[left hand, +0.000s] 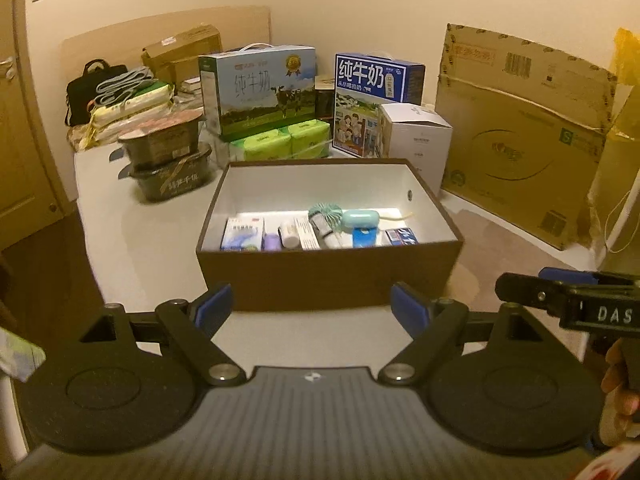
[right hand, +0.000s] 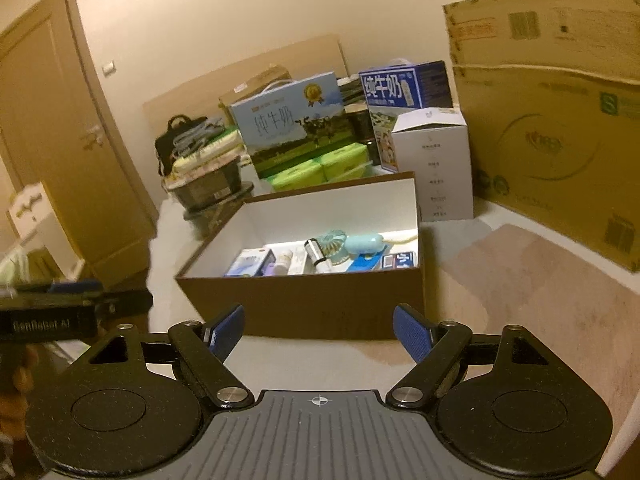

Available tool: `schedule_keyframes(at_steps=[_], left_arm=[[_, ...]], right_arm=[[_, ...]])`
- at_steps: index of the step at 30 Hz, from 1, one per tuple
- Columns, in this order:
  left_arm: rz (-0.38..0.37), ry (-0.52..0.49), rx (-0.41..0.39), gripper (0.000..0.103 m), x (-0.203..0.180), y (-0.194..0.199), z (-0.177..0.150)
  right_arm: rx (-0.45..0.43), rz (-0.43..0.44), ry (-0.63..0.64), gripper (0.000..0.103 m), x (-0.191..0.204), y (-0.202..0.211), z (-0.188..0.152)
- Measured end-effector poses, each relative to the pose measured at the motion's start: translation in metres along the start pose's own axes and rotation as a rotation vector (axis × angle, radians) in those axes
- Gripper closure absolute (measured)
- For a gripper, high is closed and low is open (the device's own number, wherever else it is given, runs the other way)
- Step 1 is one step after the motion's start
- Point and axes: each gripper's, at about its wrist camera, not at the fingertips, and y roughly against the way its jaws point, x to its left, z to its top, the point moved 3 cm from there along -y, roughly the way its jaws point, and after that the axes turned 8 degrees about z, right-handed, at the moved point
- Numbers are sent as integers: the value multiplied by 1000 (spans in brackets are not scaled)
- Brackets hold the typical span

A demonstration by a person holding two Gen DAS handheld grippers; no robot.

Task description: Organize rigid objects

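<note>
A brown box with a white inside stands on the pale table, also seen as the brown box in the right wrist view. Inside lie several small items: a medicine carton, a teal mini fan, a teal case and a blue pack. My left gripper stands open just short of the box's near wall, nothing between its fingers. My right gripper is open too, empty, in front of the same wall. Each gripper shows at the edge of the other's view.
Behind the box stand milk cartons, green tissue packs, a white carton and stacked black bowls. A large flat cardboard box leans at the right. A wooden door is at the left.
</note>
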Motion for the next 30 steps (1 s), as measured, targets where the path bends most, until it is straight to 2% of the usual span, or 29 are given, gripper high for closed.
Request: schedule_keyframes(at_steps=[3, 10, 16, 23, 30], left_arm=[[19, 6, 8, 18, -6, 22, -10], [39, 26, 33, 18, -14, 64, -34], [49, 22, 62, 18, -14, 89, -62], [9, -18, 72, 19, -11, 107, -91], [-24, -10, 72, 19, -3, 122, -112]], right_arm=[[20, 9, -43, 22, 1, 16, -4], [92, 15, -46, 22, 12, 47, -21], [138, -1, 1, 22, 26, 72, -42], [145, -21, 1, 22, 47, 96, -79], [178, -66, 21, 22, 68, 107, -106]])
